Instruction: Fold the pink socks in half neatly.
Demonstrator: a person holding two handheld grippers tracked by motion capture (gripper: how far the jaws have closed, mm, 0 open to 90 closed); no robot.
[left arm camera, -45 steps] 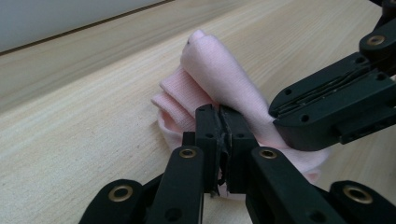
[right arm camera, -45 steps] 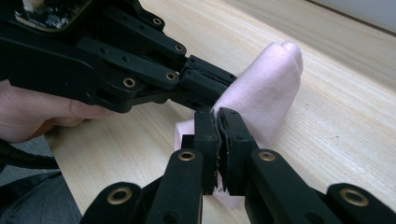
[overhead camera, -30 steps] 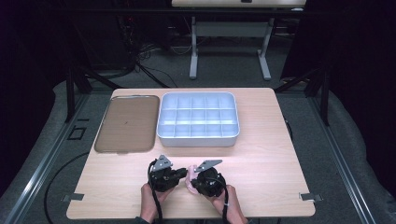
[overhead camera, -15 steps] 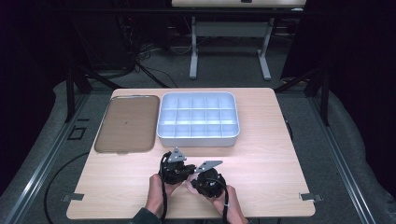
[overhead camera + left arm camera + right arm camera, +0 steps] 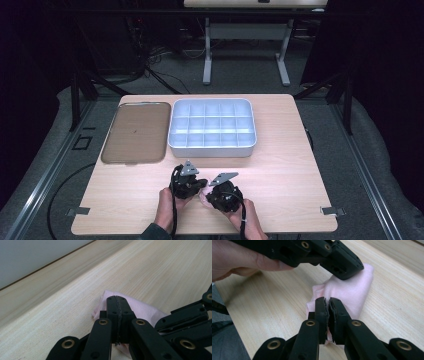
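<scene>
A small pink cloth (image 5: 147, 308) lies crumpled on the wooden table (image 5: 280, 170) near its front edge, between my two grippers. My left gripper (image 5: 117, 302) has just been closing and now its jaws meet on one end of the cloth (image 5: 352, 292). My right gripper (image 5: 328, 302) is shut on the near edge of the same cloth, with a fold pinched between its jaws. In the high view the left gripper (image 5: 196, 186) and the right gripper (image 5: 214, 194) sit almost tip to tip, and the cloth (image 5: 203, 197) is mostly hidden between them.
A white compartment box (image 5: 212, 149) stands at the table's middle back. A flat brown tray (image 5: 135, 132) lies to its left. A hand (image 5: 242, 262) holds the left gripper close in front of the right one. The table's front edge runs just behind both hands.
My left gripper has moved to the right, up against the right gripper and the cloth. The right gripper has stayed where it was.
</scene>
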